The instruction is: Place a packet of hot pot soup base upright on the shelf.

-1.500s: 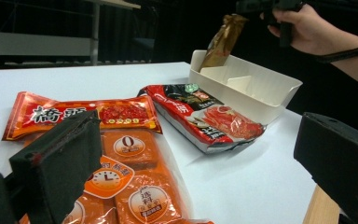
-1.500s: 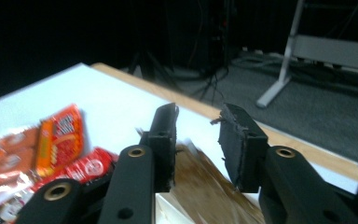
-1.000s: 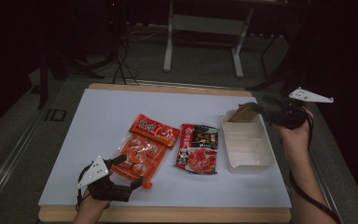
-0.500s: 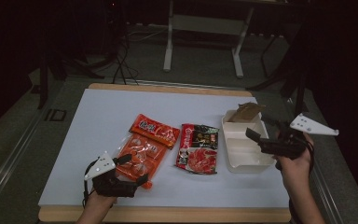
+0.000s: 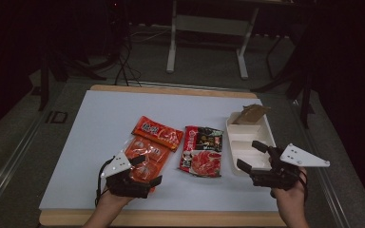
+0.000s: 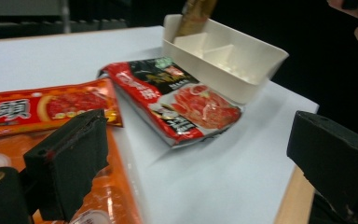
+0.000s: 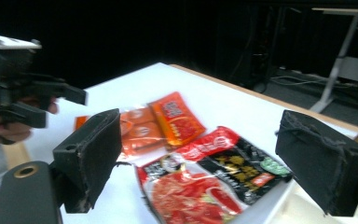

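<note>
Both tongs, left [image 5: 147, 169] and right [image 5: 252, 155], held low, jaws wide apart.

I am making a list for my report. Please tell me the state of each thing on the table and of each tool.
Left tool: open, over the orange packet, nothing held.
Right tool: open, empty, its jaws have just been opening.
Orange packet: flat on the table, sealed.
Red packet: flat, overlapping the orange packet.
Black-and-red packet: flat, beside the tray.
White tray: upright, near compartments empty.
Brown packet: leaning in the tray's far end.
</note>
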Action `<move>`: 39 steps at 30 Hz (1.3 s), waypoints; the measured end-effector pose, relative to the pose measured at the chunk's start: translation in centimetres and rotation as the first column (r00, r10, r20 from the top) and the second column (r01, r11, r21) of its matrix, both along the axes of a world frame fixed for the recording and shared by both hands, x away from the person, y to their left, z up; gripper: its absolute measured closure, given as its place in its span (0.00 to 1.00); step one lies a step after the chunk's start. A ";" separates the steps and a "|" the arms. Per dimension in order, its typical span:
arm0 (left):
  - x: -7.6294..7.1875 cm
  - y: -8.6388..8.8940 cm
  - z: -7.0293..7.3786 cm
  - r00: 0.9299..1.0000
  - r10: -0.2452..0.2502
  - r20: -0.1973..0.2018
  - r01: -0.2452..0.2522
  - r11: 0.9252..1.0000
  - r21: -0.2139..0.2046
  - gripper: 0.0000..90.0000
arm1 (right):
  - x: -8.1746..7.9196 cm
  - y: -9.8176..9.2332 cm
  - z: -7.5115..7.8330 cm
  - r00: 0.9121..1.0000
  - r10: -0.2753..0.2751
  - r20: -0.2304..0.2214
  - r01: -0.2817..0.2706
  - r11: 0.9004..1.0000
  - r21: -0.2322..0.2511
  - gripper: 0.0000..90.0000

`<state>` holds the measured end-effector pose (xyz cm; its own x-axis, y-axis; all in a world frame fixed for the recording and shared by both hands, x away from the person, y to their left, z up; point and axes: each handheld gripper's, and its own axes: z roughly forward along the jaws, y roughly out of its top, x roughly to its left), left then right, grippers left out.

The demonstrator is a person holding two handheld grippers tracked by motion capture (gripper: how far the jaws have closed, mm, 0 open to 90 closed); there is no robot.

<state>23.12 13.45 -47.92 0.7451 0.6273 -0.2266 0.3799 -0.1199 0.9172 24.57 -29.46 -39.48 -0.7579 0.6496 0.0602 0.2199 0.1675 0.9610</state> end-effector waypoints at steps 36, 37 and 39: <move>6.8 -7.2 -2.9 0.987 0.092 -0.129 -0.032 0.913 0.406 1.00 | -2.8 -0.6 -2.0 0.999 0.044 -0.011 -0.043 0.999 0.011 0.16; 7.0 -7.5 -3.1 0.986 0.091 -0.140 -0.026 0.910 0.413 1.00 | -2.8 -0.6 -2.0 0.999 0.045 -0.013 -0.045 0.999 0.009 0.16; 7.4 -8.2 -3.5 0.984 0.084 -0.155 -0.008 0.899 0.438 1.00 | -2.7 -0.5 -2.1 0.999 0.049 -0.021 -0.049 0.999 0.003 0.16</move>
<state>30.48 5.30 -51.39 0.6886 0.7239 -0.0413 0.5365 -0.4705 0.7006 21.83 -29.99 -41.60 -0.7871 0.6118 0.0785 0.2322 0.1760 0.9566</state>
